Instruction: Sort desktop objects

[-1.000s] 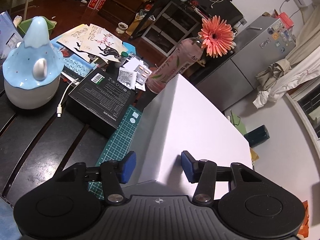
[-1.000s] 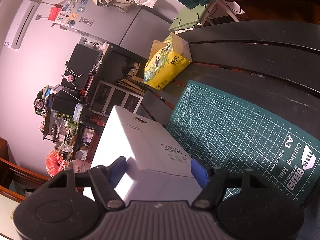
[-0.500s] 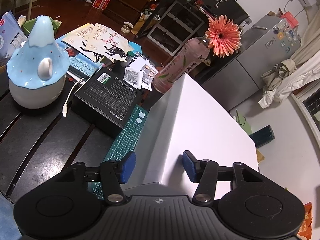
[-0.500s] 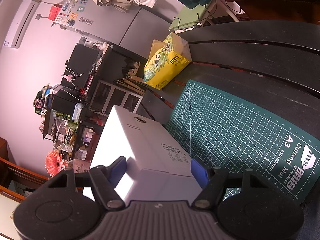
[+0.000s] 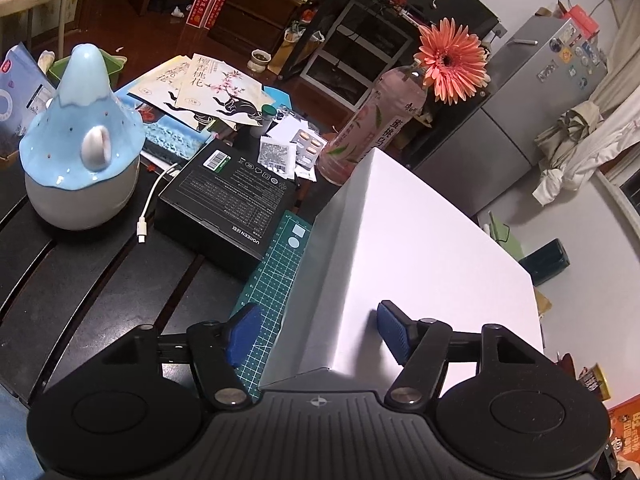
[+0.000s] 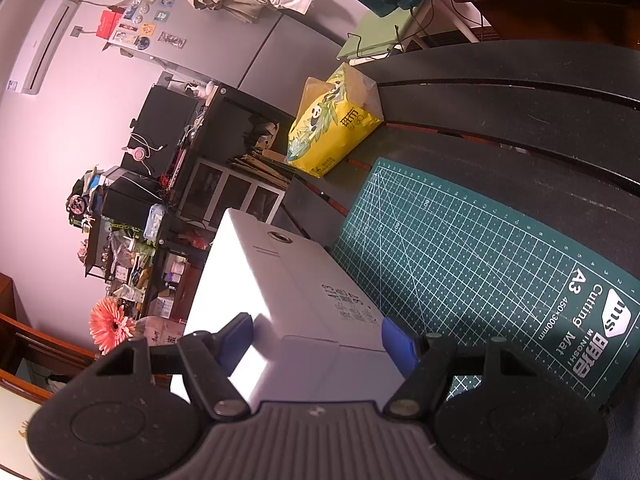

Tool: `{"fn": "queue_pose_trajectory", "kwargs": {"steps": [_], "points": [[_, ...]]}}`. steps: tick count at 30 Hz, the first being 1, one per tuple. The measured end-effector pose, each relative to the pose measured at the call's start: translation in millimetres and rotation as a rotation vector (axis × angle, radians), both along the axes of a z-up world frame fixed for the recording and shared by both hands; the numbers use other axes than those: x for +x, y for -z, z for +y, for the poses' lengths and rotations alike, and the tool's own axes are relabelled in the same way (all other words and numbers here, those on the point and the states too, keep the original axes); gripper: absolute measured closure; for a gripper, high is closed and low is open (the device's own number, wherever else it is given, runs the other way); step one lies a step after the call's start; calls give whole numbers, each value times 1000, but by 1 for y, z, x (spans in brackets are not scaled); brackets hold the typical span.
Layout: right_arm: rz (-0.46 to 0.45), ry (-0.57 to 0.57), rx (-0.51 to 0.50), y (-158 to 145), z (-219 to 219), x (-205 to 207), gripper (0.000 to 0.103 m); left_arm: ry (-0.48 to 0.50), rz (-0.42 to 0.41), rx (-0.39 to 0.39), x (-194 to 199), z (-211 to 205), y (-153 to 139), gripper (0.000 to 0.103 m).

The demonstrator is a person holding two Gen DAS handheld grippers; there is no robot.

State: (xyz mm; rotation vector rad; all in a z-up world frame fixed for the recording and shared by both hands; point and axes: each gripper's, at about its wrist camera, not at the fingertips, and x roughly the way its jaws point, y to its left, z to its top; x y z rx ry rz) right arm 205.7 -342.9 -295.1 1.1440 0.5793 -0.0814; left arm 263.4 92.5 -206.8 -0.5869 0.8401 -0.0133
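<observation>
- Low in the right wrist view, the right hand-held gripper (image 6: pixel 316 336) grips the end of the white box (image 6: pixel 280 292), a blue pad pressed on either side.
- Low in the left wrist view, the left hand-held gripper (image 5: pixel 316 330) straddles a corner of the white box (image 5: pixel 408 248); its jaws are spread, and whether the pads touch is unclear.
- The box sits above the green cutting mat (image 6: pixel 480 248) on the dark surface (image 6: pixel 540 128).
- Farther off in the left wrist view: a black box (image 5: pixel 228 200), a blue ceramic pot (image 5: pixel 80 140), a pink bottle (image 5: pixel 376 120).
- Upper centre of the right wrist view: a yellow tissue pack (image 6: pixel 332 124).
</observation>
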Motion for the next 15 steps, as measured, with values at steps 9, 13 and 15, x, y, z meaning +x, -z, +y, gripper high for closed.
{"fn": "queue_pose_trajectory", "kwargs": {"steps": [9, 13, 15], "points": [[1, -2, 0, -1, -1, 0, 32, -9, 10, 32, 1, -2, 0, 28], [1, -5, -12, -2, -1, 0, 32, -17, 24, 15, 2, 1, 2, 25], [1, -7, -25, -3, 0, 0, 32, -18, 25, 17, 2, 1, 1, 25]]}}
